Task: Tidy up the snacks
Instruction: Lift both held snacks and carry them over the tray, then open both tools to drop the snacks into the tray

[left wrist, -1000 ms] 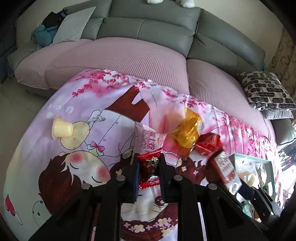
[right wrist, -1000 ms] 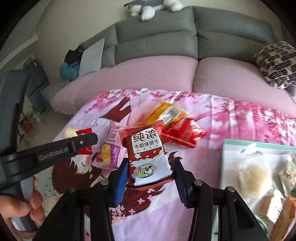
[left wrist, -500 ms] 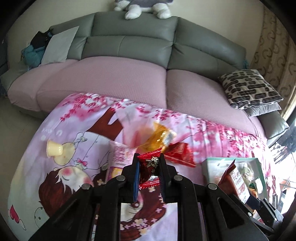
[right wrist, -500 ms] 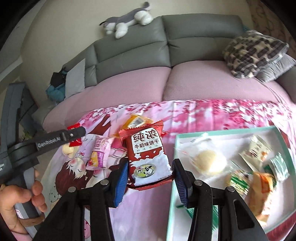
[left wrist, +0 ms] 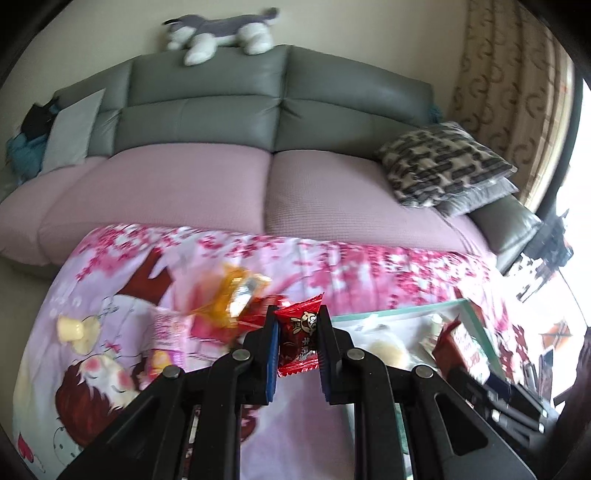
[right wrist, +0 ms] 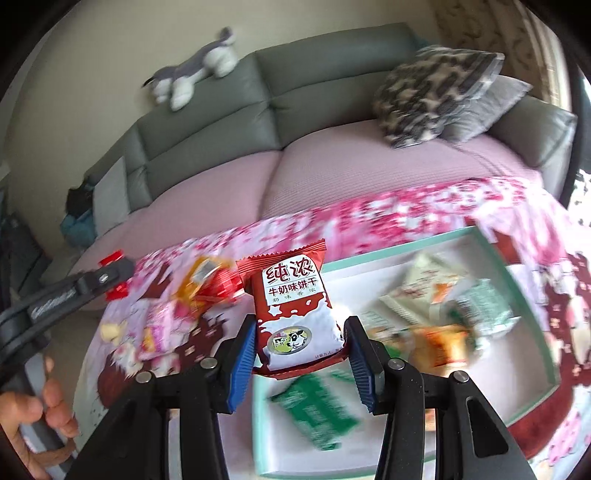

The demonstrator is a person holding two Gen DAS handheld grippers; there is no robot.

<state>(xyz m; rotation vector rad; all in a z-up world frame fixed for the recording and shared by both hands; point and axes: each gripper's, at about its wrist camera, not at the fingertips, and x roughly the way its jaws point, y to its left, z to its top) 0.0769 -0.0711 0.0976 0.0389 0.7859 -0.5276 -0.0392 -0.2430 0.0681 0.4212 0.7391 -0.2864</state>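
Note:
My left gripper [left wrist: 296, 328] is shut on a small red candy packet [left wrist: 298, 341] and holds it above the pink cartoon cloth [left wrist: 110, 373], just left of the tray [left wrist: 402, 308]. My right gripper [right wrist: 301, 343] is shut on a red-and-white milk biscuit packet [right wrist: 293, 308] and holds it over the left end of the teal-rimmed tray [right wrist: 532, 306], which holds several wrapped snacks. Loose on the cloth lie an orange packet [left wrist: 236, 291], a pink packet [left wrist: 166, 332], a red packet [right wrist: 218, 286] and a yellow jelly cup [left wrist: 72, 326].
A grey and pink sofa [left wrist: 207, 173] runs behind the cloth, with a patterned cushion [left wrist: 439, 162] at the right and a plush dog [left wrist: 218, 33] on its back. The left gripper [right wrist: 74, 295] and the hand holding it show at the left of the right wrist view.
Both grippers have swung right with their packets still held. The right one has come over the tray; the left one has come to the tray's left edge.

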